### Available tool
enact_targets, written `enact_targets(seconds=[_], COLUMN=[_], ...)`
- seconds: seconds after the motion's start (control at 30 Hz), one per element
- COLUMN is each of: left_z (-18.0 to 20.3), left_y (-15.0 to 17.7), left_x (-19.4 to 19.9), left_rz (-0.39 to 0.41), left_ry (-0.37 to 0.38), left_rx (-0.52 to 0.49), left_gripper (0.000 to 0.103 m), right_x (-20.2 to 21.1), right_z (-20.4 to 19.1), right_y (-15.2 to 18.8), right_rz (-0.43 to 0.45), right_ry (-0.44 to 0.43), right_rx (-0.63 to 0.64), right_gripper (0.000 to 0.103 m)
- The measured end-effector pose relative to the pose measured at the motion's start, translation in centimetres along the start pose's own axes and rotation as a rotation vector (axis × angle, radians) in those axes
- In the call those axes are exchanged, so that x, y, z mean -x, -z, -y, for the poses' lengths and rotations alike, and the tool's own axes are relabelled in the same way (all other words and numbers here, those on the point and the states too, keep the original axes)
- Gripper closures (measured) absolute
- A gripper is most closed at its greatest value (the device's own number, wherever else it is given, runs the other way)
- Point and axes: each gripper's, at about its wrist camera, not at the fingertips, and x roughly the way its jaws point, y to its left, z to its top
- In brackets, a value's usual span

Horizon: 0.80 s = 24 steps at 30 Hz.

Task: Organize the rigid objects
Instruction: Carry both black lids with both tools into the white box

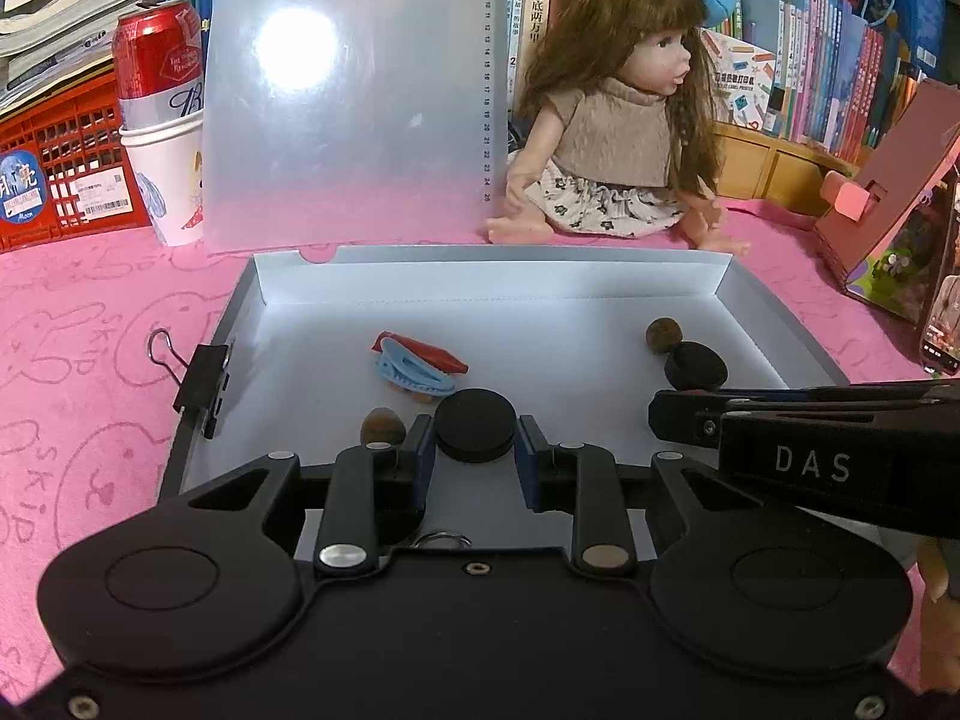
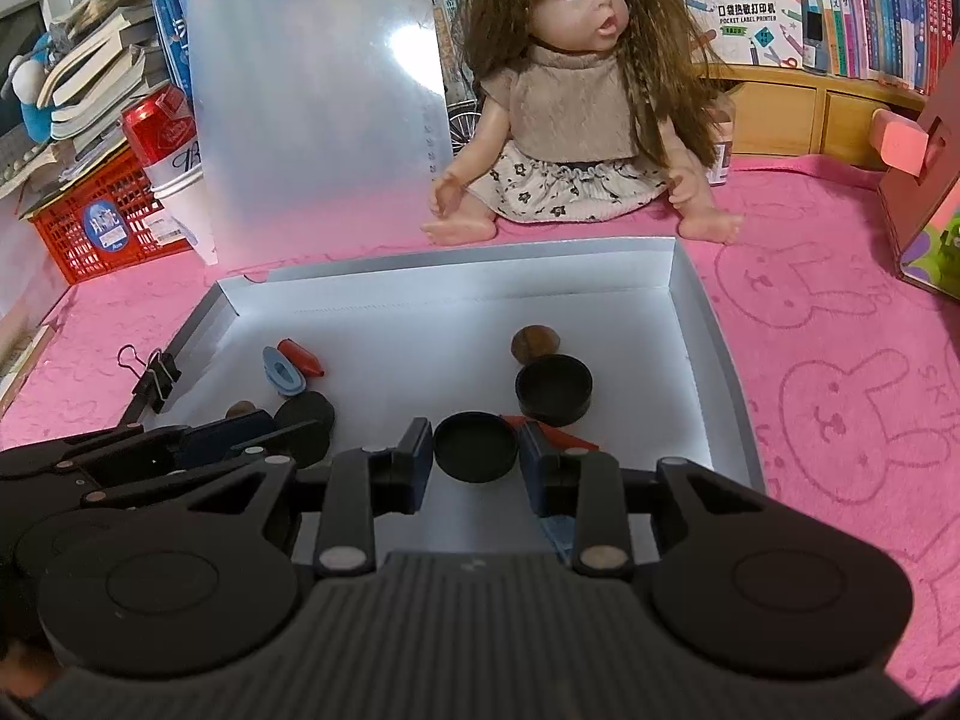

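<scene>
Discs fill both your grips over the white box (image 1: 774, 324): left gripper (image 1: 474, 450) clamps a black puck (image 1: 474, 433), right gripper (image 2: 477, 456) a black lid (image 2: 476, 447). At four o'clock, its finger hides most of a red piece (image 2: 558, 435).

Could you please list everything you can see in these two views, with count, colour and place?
box: one, white inside, grey outside, open on the pink cloth.
black discs: three; one in each hand-held gripper, one loose in the box's right part.
brown nuts: two, one by the loose disc, one near the left gripper.
blue hair clip: one, mid-left in box.
red piece: one, behind the clip.
binder clip: one, black, on the box's left wall.
doll: one, brown hair, seated behind the box.
translucent sheet: one, upright behind the box.
can: one, red, in white cups, far left.
crate: one, red, far left.
left hand-held gripper: black, shut on a disc.
right hand-held gripper: black, shut on a disc.
</scene>
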Motion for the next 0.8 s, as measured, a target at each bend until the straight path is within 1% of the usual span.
enact_targets(seconds=[0.8], left_z=[0.1], left_y=[0.13], left_x=[-0.22], left_rz=[0.01], left_ry=[-0.013], left_rx=[-0.013], left_gripper=[0.076], right_x=[-0.45], right_z=[0.33], right_y=[0.33], right_rz=[-0.008], right_ry=[0.016], right_rx=[-0.004], right_gripper=[0.066])
